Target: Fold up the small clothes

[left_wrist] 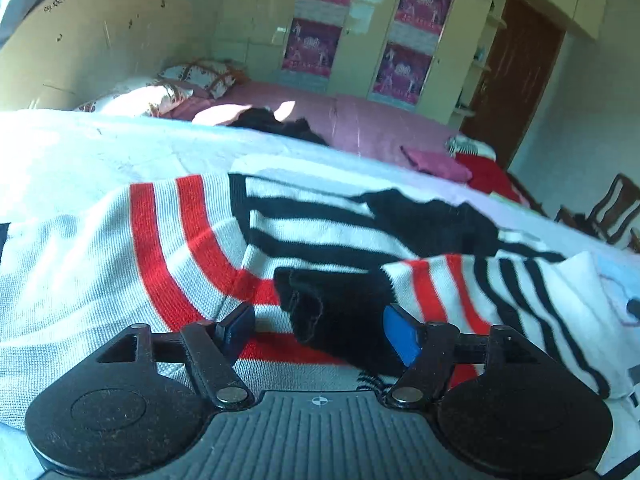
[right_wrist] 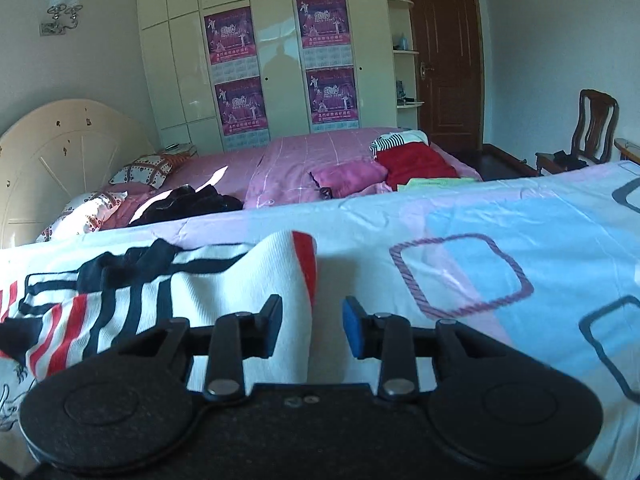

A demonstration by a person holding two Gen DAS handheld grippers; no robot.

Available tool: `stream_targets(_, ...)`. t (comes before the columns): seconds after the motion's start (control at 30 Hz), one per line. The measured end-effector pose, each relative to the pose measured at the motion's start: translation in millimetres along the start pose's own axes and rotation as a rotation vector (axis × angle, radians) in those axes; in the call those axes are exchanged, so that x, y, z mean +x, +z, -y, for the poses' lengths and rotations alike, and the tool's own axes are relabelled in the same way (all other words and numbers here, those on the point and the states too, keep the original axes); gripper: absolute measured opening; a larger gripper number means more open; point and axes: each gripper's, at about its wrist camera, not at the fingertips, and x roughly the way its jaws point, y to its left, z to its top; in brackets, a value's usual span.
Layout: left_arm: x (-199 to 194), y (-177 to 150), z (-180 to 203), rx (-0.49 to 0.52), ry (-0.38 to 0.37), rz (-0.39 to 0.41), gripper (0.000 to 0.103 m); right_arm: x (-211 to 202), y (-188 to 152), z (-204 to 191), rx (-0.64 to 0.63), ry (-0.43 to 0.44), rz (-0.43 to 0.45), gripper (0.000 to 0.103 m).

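A knit sweater [left_wrist: 120,248], white with red and black stripes, lies rumpled on the near patterned sheet [right_wrist: 460,216]. The left gripper [left_wrist: 320,328] stands apart over its black cuff [left_wrist: 340,304]; the right gripper [right_wrist: 312,324] gapes, empty, at its edge.

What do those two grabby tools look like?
Both are black plastic. The left gripper and the right gripper each have two round discs, silver rivets on black link bars, and blue pads on the fingers. The left one has a ribbed grey middle with a small crosshair mark.

The white knit garment [left_wrist: 192,248] with red and black stripes lay crumpled on the sheet, black cuff at 6 o'clock.
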Motion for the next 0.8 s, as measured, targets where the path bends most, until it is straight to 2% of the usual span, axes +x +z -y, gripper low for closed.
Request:
stream_targets(0.03, 1, -3, 1, 0.025, 0.03, 0.015, 0.055, 12, 5, -1, -0.009, 0.003, 0.001, 0.034)
stream_targets(0.07, 1, -5, 2, 0.052, 0.048, 0.027, 0.051, 25, 8, -1, -0.014, 0.014, -0.004, 0.034)
stream_targets(0.13, -3, -8, -4, 0.0, 0.05, 0.042, 0.044, 51, 10, -2, -0.038, 0.024, -0.031, 0.031)
stream_targets(0.17, -5, -9, -6, -0.007, 0.056, 0.043, 0.041, 64, 8, -1, -0.057, -0.003, -0.058, 0.031)
stream_targets(0.2, -6, -10, -7, -0.007, 0.055, 0.043, 0.041, 80, 5, 5, -0.05, -0.049, -0.104, 0.037)
stream_targets(0.27, -10, -7, -6, 0.008, 0.06, 0.037, 0.041, 84, 7, 22, 0.025, -0.056, -0.096, 0.042)
stream_targets(0.37, -25, 4, 2, 0.026, 0.055, 0.117, 0.041, 66, 14, 26, 0.031, -0.072, -0.048, 0.037)
stream_targets(0.43, -28, 13, 15, 0.059, 0.068, 0.168, 0.041, 54, 15, 21, 0.019, -0.013, -0.011, 0.037)
stream_targets(0.53, -21, 22, 39, 0.086, -0.01, 0.192, 0.042, 48, 15, -2, -0.05, 0.101, 0.002, 0.035)
stream_targets(0.63, 0, 24, 75, 0.169, -0.09, 0.154, 0.042, 55, 14, -35, -0.149, 0.2, -0.023, 0.029)
stream_targets(0.7, 13, 20, 94, 0.215, -0.097, 0.118, 0.047, 61, 12, -55, -0.19, 0.229, -0.052, 0.025)
stream_targets(0.73, 21, 17, 98, 0.228, -0.08, 0.098, 0.059, 69, 10, -62, -0.212, 0.216, -0.082, 0.022)
stream_targets(0.77, 32, 13, 99, 0.226, -0.05, 0.048, 0.062, 81, 6, -71, -0.244, 0.18, -0.145, 0.018)
stream_targets(0.8, 38, 9, 97, 0.22, -0.043, 0.025, 0.062, 86, 1, -75, -0.269, 0.16, -0.15, 0.018)
